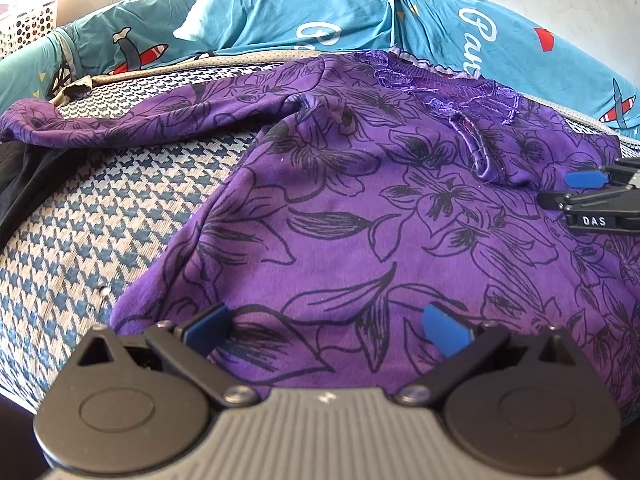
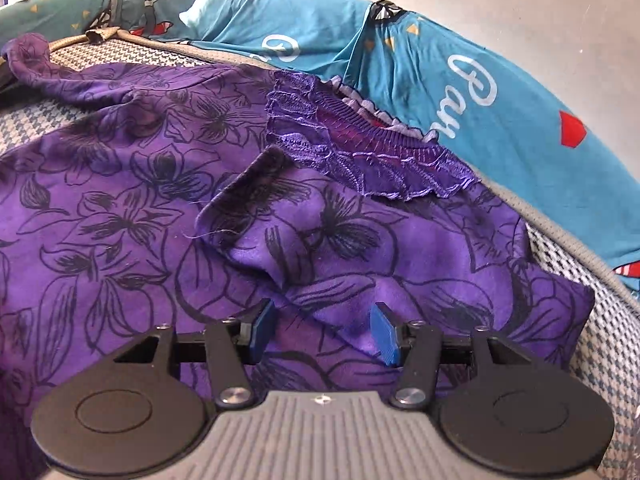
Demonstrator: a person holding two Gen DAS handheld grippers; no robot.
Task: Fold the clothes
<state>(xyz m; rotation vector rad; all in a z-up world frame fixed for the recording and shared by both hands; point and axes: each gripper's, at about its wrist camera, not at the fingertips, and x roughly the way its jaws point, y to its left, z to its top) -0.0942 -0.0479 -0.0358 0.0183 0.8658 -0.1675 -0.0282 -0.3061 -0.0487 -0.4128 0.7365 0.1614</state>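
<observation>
A purple top [image 1: 340, 208] with black flower outlines lies spread on a houndstooth mattress [image 1: 100, 220]. Its lace collar [image 2: 360, 148] points to the far side. One sleeve [image 1: 120, 120] stretches out to the left. The other sleeve [image 2: 288, 240] is folded over the body, cuff up. My left gripper [image 1: 326, 316] stands open wide just above the top's near part, nothing between its pads. My right gripper [image 2: 322, 320] is open over the folded sleeve, whose lower fold lies between the blue pads [image 2: 384, 336] without being pinched. In the left wrist view the right gripper [image 1: 560, 190] enters from the right edge.
Teal bedding [image 1: 300, 12] printed with planes and white lettering is bunched along the far edge of the mattress. A white perforated basket [image 1: 28, 28] stands at the far left. A dark garment [image 1: 28, 184] lies at the left edge under the stretched sleeve.
</observation>
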